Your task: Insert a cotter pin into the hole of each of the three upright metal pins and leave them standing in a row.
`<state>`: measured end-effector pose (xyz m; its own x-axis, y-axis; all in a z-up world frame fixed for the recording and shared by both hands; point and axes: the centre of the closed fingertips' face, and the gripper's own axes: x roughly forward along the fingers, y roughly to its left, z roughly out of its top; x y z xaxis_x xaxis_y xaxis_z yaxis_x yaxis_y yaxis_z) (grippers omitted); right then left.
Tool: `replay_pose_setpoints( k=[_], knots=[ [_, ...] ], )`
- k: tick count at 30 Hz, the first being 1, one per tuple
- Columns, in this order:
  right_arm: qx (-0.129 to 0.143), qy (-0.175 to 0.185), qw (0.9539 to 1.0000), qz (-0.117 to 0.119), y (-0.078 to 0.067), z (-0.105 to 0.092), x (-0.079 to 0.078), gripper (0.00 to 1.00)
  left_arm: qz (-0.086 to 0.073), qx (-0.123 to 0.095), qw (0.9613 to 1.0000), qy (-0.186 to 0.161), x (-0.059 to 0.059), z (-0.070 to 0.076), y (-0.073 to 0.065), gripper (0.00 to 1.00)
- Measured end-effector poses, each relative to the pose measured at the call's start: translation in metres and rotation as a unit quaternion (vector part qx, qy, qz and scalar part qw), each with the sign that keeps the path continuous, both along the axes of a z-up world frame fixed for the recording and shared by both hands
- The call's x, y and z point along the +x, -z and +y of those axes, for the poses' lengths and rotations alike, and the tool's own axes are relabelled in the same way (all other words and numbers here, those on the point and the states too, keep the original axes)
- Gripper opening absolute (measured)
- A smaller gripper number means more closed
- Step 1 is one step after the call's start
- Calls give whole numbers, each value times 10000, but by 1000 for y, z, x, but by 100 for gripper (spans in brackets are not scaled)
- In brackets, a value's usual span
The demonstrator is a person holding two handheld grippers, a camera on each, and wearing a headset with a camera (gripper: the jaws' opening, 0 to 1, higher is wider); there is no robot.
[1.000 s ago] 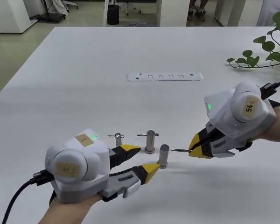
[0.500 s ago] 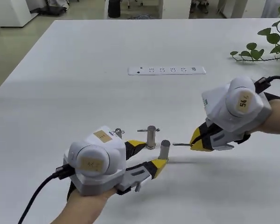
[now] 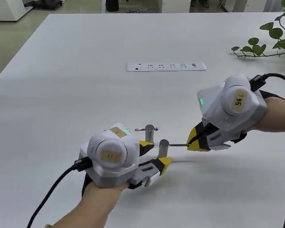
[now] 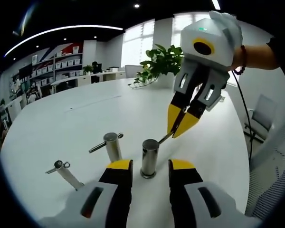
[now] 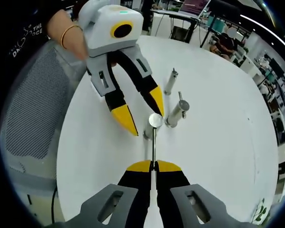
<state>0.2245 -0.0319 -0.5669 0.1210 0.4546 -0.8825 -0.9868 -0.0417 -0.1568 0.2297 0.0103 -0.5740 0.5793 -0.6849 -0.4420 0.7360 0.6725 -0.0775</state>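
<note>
Head view: third insertion in hand, by the look of it. Right gripper [image 3: 192,144] fingers clamped on cotter pin [image 3: 179,145], tip just beside bare metal pin [image 3: 164,148] on bench [image 3: 85,85].
Left gripper view: left gripper [image 4: 149,166] fingers wide, flanking that pin, clear of it.
Right gripper view: cotter pin aimed at pin head — next, line up with hole, push straight.

In the head view the left gripper [image 3: 158,153] hides the leftmost upright pin [image 4: 66,173] behind its housing, and its upper jaw covers the foot of the middle pin [image 3: 149,134]. The hole in the near pin [image 3: 164,148] is too small to make out, so whether the tip of the cotter pin [image 3: 179,145] has entered it cannot be told. The cotter pin's held end is buried between the closed jaws of the right gripper [image 3: 190,143]. The plant [image 3: 270,38] is cut off by the head view's right edge, and the left gripper's cable [image 3: 52,194] by its bottom edge.
</note>
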Motion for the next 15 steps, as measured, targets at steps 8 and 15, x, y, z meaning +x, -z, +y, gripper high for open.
replay_pose_setpoints(
  k=[8,15],
  knots=[
    [37,-56,10000,5,0,5,2,0,30,-9,10000,13,6,-6,4,22],
    [49,-79,10000,6,0,8,3,0,110,94,9999,44,5,-7,11,16]
  ],
)
